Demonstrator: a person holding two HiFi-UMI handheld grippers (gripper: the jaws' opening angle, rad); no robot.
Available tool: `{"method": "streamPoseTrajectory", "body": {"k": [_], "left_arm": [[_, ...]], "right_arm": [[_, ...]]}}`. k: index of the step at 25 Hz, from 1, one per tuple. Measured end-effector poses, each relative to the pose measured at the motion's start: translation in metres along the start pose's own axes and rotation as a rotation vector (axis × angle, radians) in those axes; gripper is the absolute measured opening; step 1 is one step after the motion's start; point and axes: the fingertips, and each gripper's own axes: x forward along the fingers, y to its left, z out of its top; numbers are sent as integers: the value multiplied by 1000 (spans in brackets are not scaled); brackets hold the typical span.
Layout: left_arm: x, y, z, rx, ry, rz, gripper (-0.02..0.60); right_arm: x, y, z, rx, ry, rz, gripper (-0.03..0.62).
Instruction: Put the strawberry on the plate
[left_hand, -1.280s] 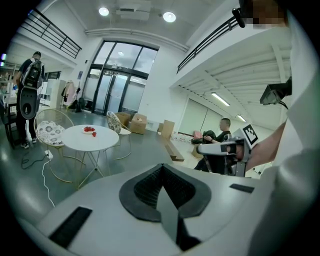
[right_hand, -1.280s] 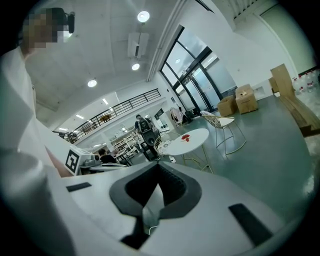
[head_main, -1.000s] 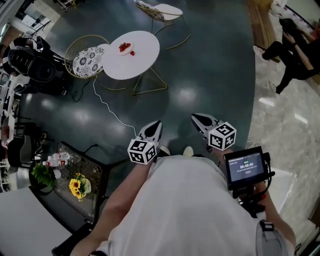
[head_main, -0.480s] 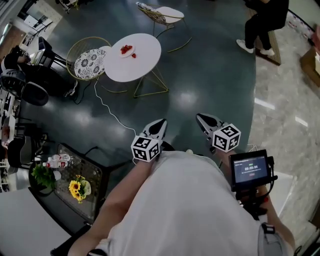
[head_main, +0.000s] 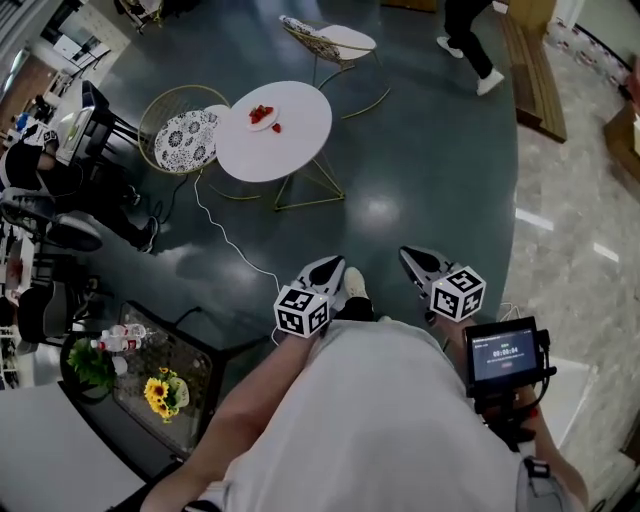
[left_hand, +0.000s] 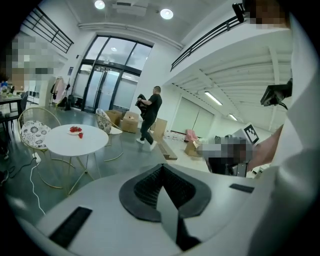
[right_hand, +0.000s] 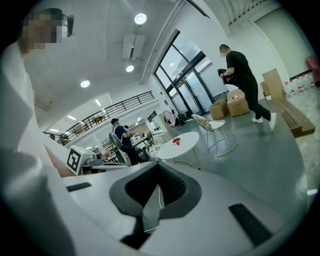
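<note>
Far ahead stands a round white table. On it is a small white plate holding red strawberries, and one loose strawberry lies on the tabletop just beside the plate. The left gripper view shows the same plate and loose strawberry; in the right gripper view the strawberries are only a small red patch. My left gripper and right gripper are held close to the body, well short of the table. Both are shut with nothing in them, the left gripper and right gripper pointing towards the table.
A wire chair with a patterned cushion stands left of the table and another chair behind it. A white cable trails across the dark floor. A person walks at the back, near a wooden bench. A stand with sunflowers is at near left.
The view has advanced a little towards the table, which now sits lower in the head view. The passer-by at the back has walked leftward. Both grippers stay shut.
</note>
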Motion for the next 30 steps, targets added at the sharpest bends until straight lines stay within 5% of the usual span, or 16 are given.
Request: {"method": "streamPoseTrajectory", "body": {"k": [5,12,30], "left_arm": [[5,20,16,-4,-16,-9,6],[53,103,35,-28,-21,34,6],[71,205,82,-120,-65,52,6]], "right_arm": [[17,-1,8,-9,18,-13,6],[99,-52,33,-15,35,12,6],[204,-62,87,-47,63,23,6]]}}
